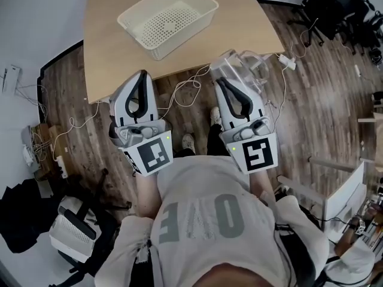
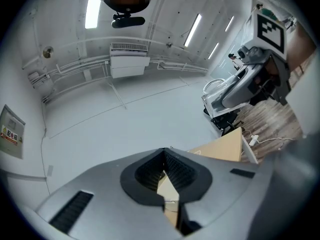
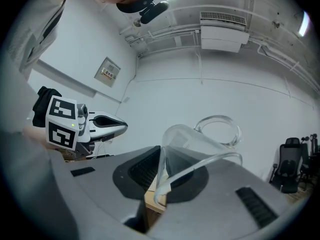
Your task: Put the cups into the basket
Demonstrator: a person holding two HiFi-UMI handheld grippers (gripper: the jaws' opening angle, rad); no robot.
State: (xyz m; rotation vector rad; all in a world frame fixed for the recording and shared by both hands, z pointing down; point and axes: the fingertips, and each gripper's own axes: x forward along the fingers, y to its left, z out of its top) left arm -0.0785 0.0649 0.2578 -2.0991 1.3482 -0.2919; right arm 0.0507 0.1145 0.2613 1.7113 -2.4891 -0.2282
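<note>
The person is standing at the near edge of a light wooden table (image 1: 108, 34), holding a gripper out in each hand.

The right gripper (image 1: 222, 82) is clamping a clear glass cup (image 1: 240, 69) with a looped handle. In the right gripper view the jaws (image 3: 161, 160) are pinching the cup's thin wall (image 3: 200, 144) near the rim, nearly together with only the glass between them. The handle is sitting on the side away from the jaws. The cup is hanging in the air at about 1 o'clock from the person, by the table's near edge, not resting on the tabletop.

The left gripper (image 1: 142, 76) is pointing forward at about 11 o'clock. In the left gripper view its jaws (image 2: 164, 156) are meeting at the tips with nothing between them; only a sliver of the table is showing through the gap lower down. It is carrying nothing.

The cream perforated basket (image 1: 187, 36) is sitting on the table at 12 o'clock, turned at an angle. It is lying at about 11 o'clock from the held cup and well apart from it. No cup is showing inside it.

White cables (image 1: 179, 94) are trailing across the wood floor (image 1: 323, 88) between the grippers, and black office chairs (image 1: 335, 5) are standing off at 2 o'clock.
</note>
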